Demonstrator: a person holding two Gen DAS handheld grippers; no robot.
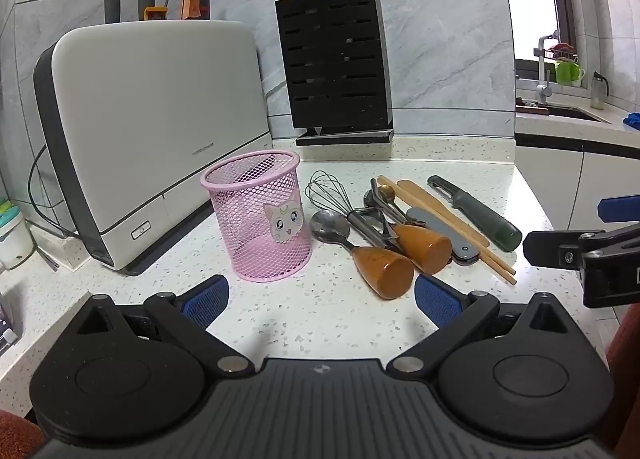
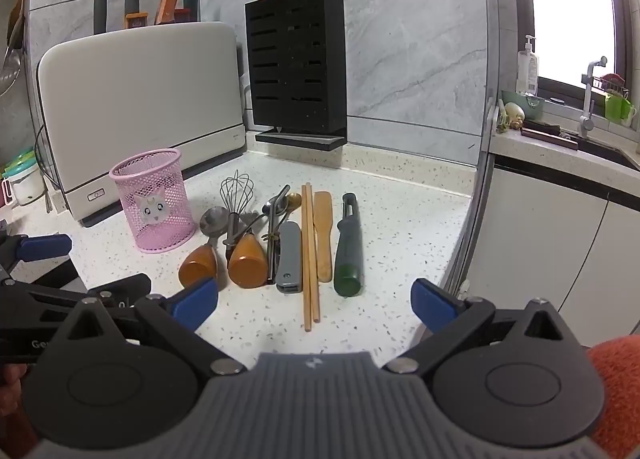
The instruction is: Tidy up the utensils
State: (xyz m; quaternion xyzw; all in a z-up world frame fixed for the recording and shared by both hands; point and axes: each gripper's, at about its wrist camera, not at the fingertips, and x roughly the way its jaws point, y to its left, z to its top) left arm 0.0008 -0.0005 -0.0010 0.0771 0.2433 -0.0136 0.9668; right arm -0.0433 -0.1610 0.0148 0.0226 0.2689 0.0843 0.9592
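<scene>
A pink mesh cup (image 1: 262, 215) (image 2: 154, 199) with a cat sticker stands empty on the speckled counter. To its right lie the utensils: a whisk (image 1: 330, 193) (image 2: 237, 189), two wooden-handled spoons (image 1: 384, 267) (image 2: 248, 261), chopsticks (image 1: 452, 229) (image 2: 308, 251), a wooden spatula (image 2: 323, 235), a grey folding tool (image 2: 289, 255) and a dark green peeler (image 1: 476, 215) (image 2: 349, 247). My left gripper (image 1: 320, 299) hangs open just in front of the cup and spoons, holding nothing. My right gripper (image 2: 314, 303) is open near the chopstick ends, also holding nothing.
A white appliance (image 1: 160, 131) (image 2: 140, 99) stands behind the cup. A black knife block (image 1: 334, 59) (image 2: 296, 63) sits against the tiled wall. The counter's edge drops off on the right (image 2: 460, 251), with a sink (image 2: 592, 135) beyond.
</scene>
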